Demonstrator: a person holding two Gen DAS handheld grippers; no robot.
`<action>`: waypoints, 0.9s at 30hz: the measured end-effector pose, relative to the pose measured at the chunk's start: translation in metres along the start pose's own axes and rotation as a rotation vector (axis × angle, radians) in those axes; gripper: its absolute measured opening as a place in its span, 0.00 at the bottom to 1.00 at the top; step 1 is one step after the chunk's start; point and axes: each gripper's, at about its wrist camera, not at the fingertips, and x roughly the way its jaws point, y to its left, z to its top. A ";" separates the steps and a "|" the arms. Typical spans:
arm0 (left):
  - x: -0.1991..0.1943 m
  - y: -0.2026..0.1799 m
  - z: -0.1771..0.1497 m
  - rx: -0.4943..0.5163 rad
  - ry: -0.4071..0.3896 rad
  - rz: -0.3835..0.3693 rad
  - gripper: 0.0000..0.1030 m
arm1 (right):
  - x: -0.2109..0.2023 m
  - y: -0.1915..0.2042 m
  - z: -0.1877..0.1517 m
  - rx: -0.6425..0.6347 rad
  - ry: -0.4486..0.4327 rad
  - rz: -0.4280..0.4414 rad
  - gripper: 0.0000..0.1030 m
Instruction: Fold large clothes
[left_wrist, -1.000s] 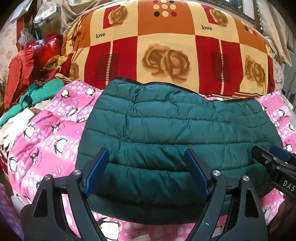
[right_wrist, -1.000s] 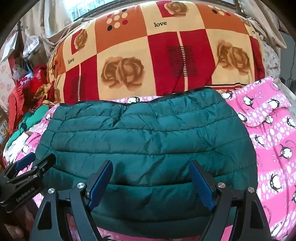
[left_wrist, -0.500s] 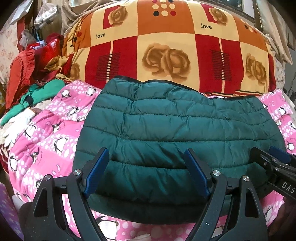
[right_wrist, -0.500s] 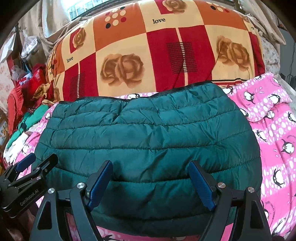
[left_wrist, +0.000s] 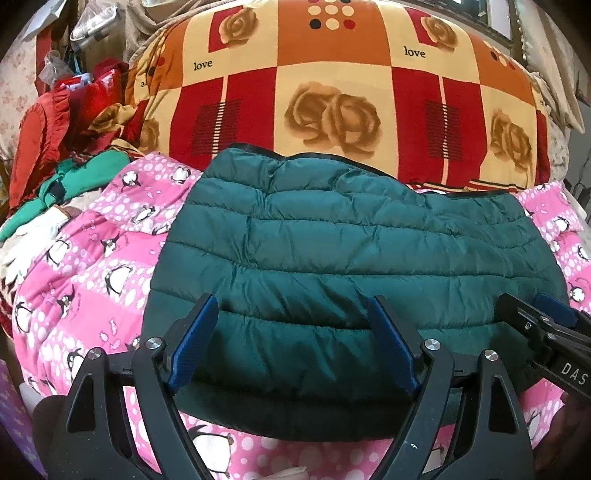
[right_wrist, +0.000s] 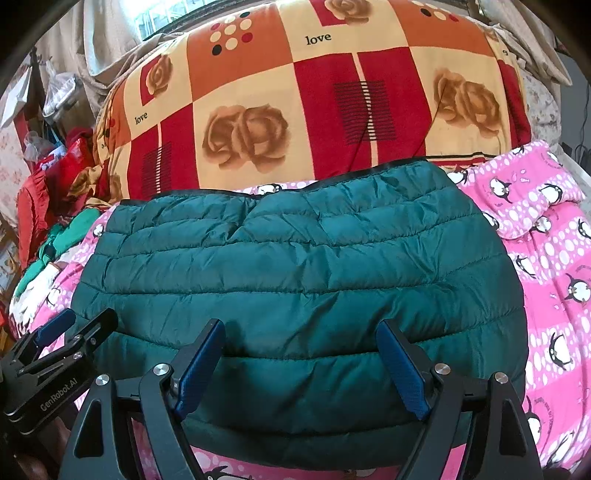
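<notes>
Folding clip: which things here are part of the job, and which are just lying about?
Part of the job: green quilted jacket; left gripper, open; right gripper, open.

Lying about: rose-patterned quilt; pink penguin blanket; heap of red and green clothes.

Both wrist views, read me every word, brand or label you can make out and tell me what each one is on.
"love": printed in several squares of the rose-patterned quilt.
"GenRobot.AI": on the body of the left gripper, seen in the right wrist view.
"DAS": start of a cut-off label on the right gripper, seen in the left wrist view.
Green puffer jacket: no text visible.
</notes>
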 end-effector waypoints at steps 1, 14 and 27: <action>0.000 0.000 0.000 -0.001 0.002 -0.007 0.81 | 0.000 0.000 0.000 -0.001 0.000 0.000 0.80; 0.002 -0.009 -0.005 0.042 0.006 0.035 0.81 | -0.001 0.000 -0.002 0.003 -0.001 0.009 0.80; 0.001 -0.008 -0.006 0.040 0.008 0.038 0.81 | 0.000 0.000 -0.003 0.003 0.003 0.010 0.80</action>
